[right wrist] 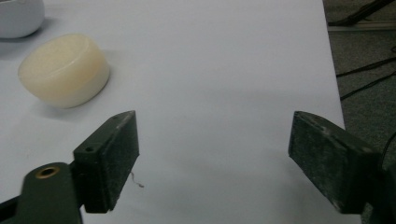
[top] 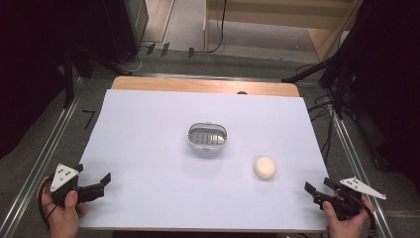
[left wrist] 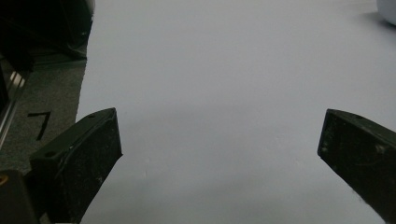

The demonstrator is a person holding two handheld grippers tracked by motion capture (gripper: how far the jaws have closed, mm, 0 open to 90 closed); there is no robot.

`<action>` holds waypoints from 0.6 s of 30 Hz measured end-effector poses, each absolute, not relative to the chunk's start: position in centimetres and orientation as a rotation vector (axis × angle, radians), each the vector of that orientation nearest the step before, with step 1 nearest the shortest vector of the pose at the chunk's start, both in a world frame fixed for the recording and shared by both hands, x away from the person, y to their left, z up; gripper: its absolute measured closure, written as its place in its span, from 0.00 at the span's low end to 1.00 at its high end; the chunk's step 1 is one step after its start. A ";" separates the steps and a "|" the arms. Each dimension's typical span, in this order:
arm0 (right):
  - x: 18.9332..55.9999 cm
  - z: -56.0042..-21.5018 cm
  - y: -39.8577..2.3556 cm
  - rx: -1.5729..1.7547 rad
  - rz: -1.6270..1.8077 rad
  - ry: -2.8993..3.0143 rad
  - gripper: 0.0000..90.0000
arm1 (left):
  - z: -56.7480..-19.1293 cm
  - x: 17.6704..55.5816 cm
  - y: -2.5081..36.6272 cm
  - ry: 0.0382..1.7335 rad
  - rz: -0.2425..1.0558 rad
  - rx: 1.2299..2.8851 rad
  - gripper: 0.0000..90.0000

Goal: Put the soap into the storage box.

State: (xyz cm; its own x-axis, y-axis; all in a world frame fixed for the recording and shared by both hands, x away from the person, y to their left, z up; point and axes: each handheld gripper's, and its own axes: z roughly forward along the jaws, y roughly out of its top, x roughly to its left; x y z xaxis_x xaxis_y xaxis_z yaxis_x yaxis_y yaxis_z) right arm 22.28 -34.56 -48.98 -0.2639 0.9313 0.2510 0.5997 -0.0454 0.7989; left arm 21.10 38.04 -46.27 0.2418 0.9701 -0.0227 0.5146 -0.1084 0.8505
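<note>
From where I stand I count one table, wooden at its far edge, with one white sheet spread over it. On the sheet there are two things: one small dish with a slotted metal insert, and one pale round bar of soap, the two well apart. Two grippers are held at the near edge, one left gripper and one right gripper, each in one hand, so two hands, and each with two black jaws set wide, four jaws in all. One grey three-cornered plate rides on each gripper, two together.
</note>
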 end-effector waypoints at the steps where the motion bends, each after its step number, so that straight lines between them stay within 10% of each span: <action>1: 22.3 -48.9 -34.5 1.623 1.228 1.868 0.20 | -46.3 21.1 38.1 1.377 0.739 1.735 0.00; 18: 22.9 -48.2 -31.4 1.579 1.255 1.935 0.20 | -46.3 21.0 38.5 1.395 0.724 1.697 0.00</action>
